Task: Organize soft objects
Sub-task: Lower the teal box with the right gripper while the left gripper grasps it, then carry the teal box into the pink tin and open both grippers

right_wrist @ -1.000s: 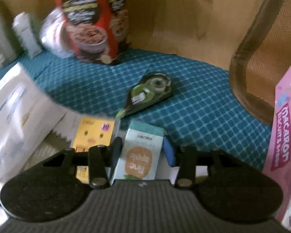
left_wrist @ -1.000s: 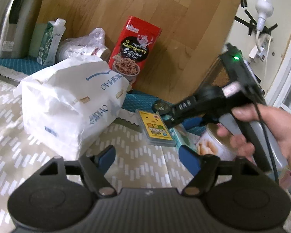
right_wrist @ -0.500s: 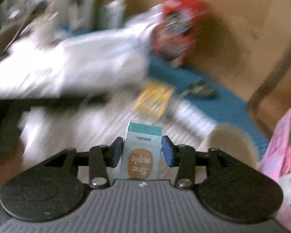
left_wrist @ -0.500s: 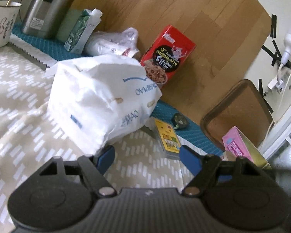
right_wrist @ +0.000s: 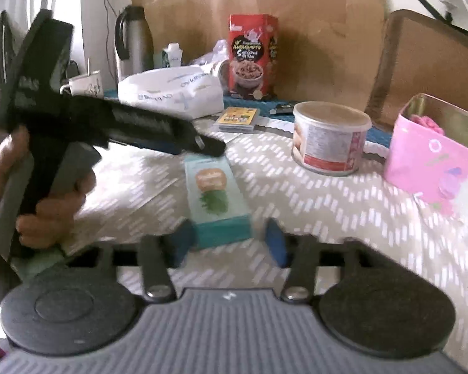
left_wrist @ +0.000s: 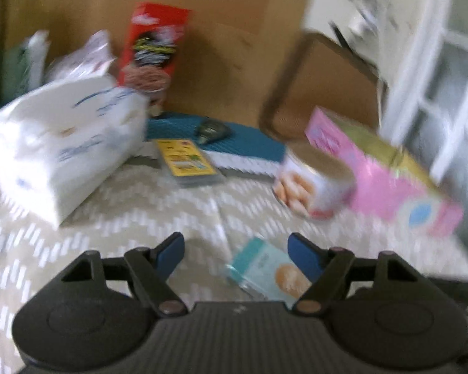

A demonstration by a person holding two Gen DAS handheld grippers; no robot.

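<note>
A small teal pack with a pineapple picture (right_wrist: 216,198) lies flat on the patterned cloth, just in front of my right gripper (right_wrist: 229,240), whose jaws stand open on either side of its near end, not pressing it. The same pack (left_wrist: 266,269) lies between the fingers of my left gripper (left_wrist: 235,249), which is open and empty. The left gripper shows in the right wrist view (right_wrist: 124,124), above and left of the pack. A large white soft tissue pack (left_wrist: 62,143) sits at the left; it also shows in the right wrist view (right_wrist: 171,93).
A round tin (right_wrist: 329,137) and an open pink box (right_wrist: 436,162) stand at the right. A yellow card case (right_wrist: 237,118), a red cereal box (right_wrist: 252,56), a mug (right_wrist: 85,84) and a thermos (right_wrist: 132,40) stand at the back before a cardboard sheet.
My right gripper carried the teal pack from the blue mat to the patterned cloth, set it down and opened. My left gripper swung right and now points at the pack.
</note>
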